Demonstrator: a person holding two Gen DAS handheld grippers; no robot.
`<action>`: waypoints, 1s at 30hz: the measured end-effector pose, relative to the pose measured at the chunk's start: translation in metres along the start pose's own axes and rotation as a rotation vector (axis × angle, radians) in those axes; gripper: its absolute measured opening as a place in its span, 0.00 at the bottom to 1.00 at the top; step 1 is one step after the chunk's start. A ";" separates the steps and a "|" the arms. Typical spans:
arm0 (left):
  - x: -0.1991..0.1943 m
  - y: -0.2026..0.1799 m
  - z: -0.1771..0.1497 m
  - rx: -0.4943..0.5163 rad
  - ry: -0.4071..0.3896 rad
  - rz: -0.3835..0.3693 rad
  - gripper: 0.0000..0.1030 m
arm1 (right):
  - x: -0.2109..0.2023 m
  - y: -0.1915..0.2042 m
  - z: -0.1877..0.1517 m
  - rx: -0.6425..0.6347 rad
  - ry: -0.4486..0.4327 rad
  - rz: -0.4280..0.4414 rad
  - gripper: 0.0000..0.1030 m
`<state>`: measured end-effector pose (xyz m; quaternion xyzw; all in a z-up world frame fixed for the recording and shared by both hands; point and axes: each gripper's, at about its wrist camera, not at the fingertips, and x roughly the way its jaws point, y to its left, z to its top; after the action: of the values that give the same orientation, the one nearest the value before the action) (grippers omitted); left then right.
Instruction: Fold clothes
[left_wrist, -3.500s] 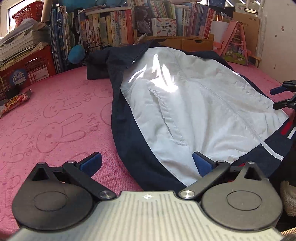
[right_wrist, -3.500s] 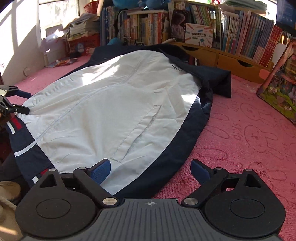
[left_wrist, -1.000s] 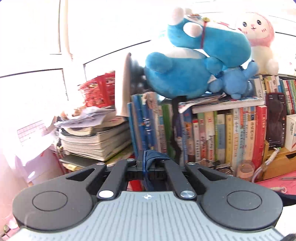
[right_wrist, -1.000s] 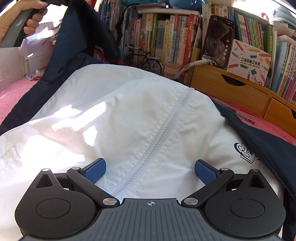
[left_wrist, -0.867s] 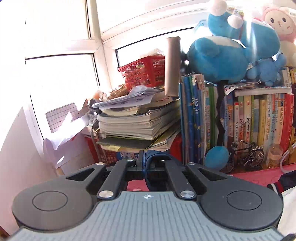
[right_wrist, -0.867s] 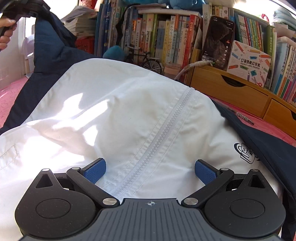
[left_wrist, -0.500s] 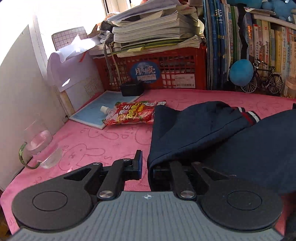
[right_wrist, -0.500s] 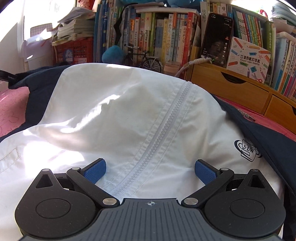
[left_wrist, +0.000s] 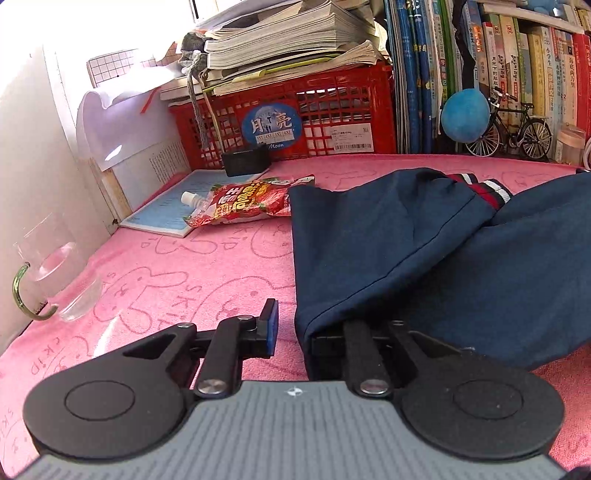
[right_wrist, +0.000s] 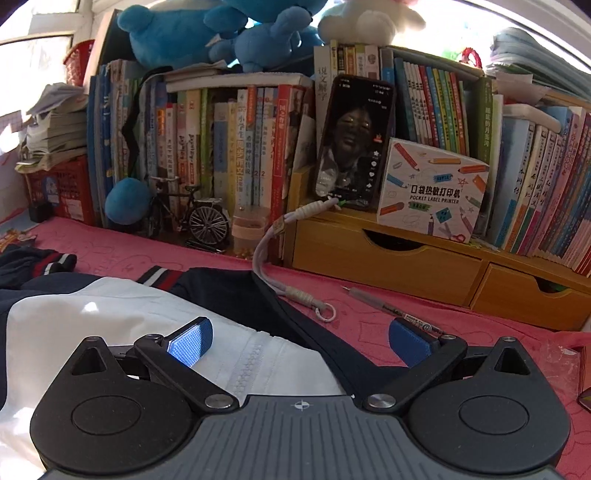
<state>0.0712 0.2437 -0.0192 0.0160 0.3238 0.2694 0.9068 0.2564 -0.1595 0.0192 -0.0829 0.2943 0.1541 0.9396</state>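
Left tool (left_wrist: 291, 332), jaws opening, should fully free the navy sleeve (left_wrist: 369, 251) draped over its right finger; right tool (right_wrist: 299, 341) gapes empty.

The left gripper (left_wrist: 291, 328) points down toward 12 o'clock and its jaws are opening, with navy cloth draped over the finger at 3 o'clock. The right gripper (right_wrist: 299, 341) has its jaws spread wide, gripping nothing.

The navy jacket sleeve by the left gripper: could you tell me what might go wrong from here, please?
1. The opening left gripper has navy sleeve fabric draped over its right finger; pulling back could drag it.
2. The clear glass mug sits near the pink mat's edge, where a sideways swing might knock it.
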 end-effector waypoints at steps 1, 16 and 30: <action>0.000 0.000 0.000 -0.002 0.000 0.006 0.20 | 0.015 -0.007 0.003 0.021 0.025 -0.030 1.00; 0.000 -0.004 0.000 0.023 -0.002 0.051 0.28 | 0.023 0.019 0.005 0.020 -0.021 -0.047 0.05; 0.001 0.001 0.000 -0.011 0.001 0.033 0.30 | -0.139 -0.065 0.003 0.071 -0.383 -0.371 0.05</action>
<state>0.0715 0.2449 -0.0196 0.0162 0.3226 0.2863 0.9020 0.1717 -0.2530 0.1067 -0.0717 0.0961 -0.0181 0.9926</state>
